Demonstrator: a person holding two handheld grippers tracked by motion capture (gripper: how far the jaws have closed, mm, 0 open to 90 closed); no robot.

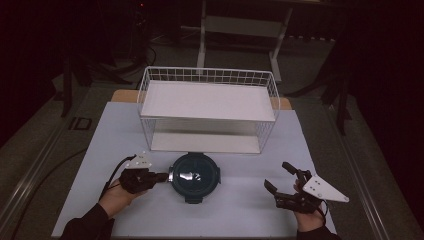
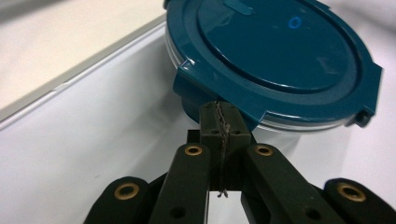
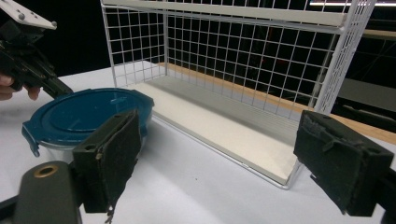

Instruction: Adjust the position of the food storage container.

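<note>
High view shows a round, dark teal plastic-lidded container [image 1: 194, 176] sitting on the white bench [image 1: 240, 210] just near of a white two-tier wire rack [image 1: 207, 112], its lower shelf opening toward the person. The left tool [image 1: 159, 176] reaches in from the container's left, its jaws pressed together at the lid's left latch tab; whether they pinch the tab or merely touch it I cannot tell from the left gripper view. The right tool [image 1: 280, 180] hovers well to the right, jaws spread wide and holding nothing. The left hand is plainly nearer. Any move into the rack would run straight away from the person, with open bench to either side.
</note>
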